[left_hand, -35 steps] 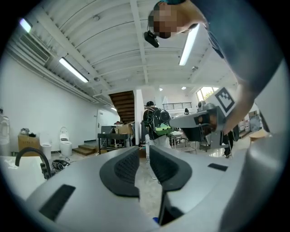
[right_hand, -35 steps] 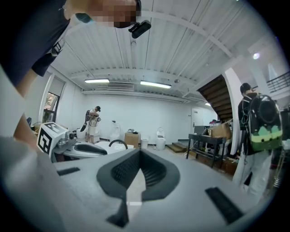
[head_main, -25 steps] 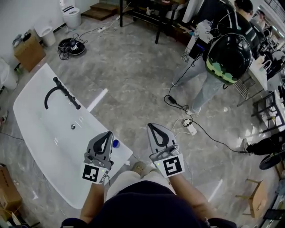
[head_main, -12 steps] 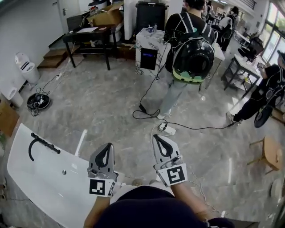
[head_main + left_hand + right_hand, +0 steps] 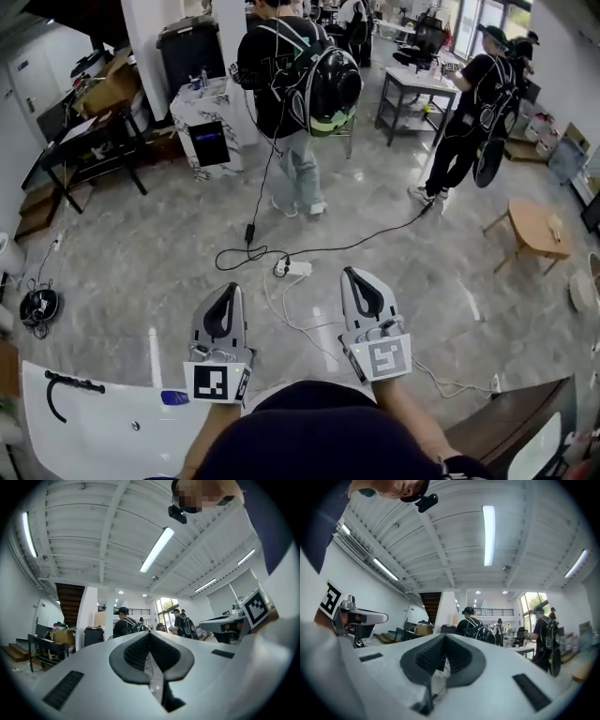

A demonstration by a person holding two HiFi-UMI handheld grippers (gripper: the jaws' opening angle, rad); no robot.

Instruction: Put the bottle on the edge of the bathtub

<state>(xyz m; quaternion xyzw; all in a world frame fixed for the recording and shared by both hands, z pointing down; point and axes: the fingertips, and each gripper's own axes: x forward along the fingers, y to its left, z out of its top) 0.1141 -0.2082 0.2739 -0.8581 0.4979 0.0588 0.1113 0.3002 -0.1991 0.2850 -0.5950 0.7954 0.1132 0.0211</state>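
Under the bathtub, floor [image 5: 169, 234]: grey veined stone, running out from the tub to the far desks.
Bathtub [image 5: 94, 433]: white, at the lower left of the head view, with a black curved faucet [image 5: 58, 386] on its far rim.
Person with backpack [image 5: 300, 84]: standing well away from the bathtub, back turned, a shiny black pack on the shoulders.
Second person [image 5: 469, 122]: dressed in black, farther from the bathtub and to the right, beside a table.
Wooden stool [image 5: 530, 225]: low, well apart from the bathtub, at the far right.
Left gripper [image 5: 228, 291]: just beyond the bathtub's right end, pointing away from it over the floor. Its ribbed pads [image 5: 136, 651] are pressed together with nothing between them.
Right gripper [image 5: 357, 277]: on the far side of the left one from the bathtub, parallel to it. Its pads [image 5: 429, 656] are likewise closed on nothing.
Power strip [image 5: 295, 268]: white, on the floor beyond the bathtub, with a black cable leading off.
Bottle [image 5: 173, 397]: a small blue shape on the bathtub's edge at its right end, held by neither gripper. I cannot tell whether it stands or lies.
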